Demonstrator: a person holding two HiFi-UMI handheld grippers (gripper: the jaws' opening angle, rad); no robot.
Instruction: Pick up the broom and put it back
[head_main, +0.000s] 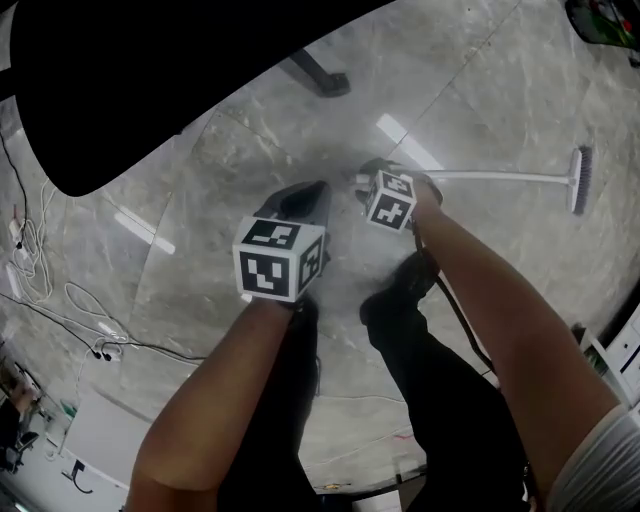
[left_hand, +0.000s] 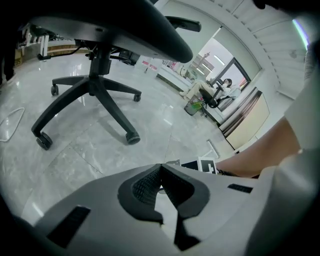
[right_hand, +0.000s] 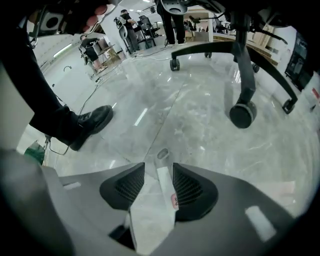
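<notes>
**Reaching down for the broom (head_main: 500, 178) on the floor (head_main: 250, 150).**

Lies flat there, with the brush head far out to the right in the head view and the handle end just under the right gripper (right_hand: 159, 166). Straddles this white handle with the fingers (right_hand: 187, 190) spread wide, one on each side, and does not seem to pinch it yet. Points steeply down, probably so that both fingers can pass beside a thin stick lying flat. Looks like the very start of the pick-up. Needs a firm close next, since a grip so near the end may let the long broom swing. Keeps the left gripper (left_hand: 161, 169) just beside, fingers pressed together on nothing, perhaps free to support the handle later.
</notes>
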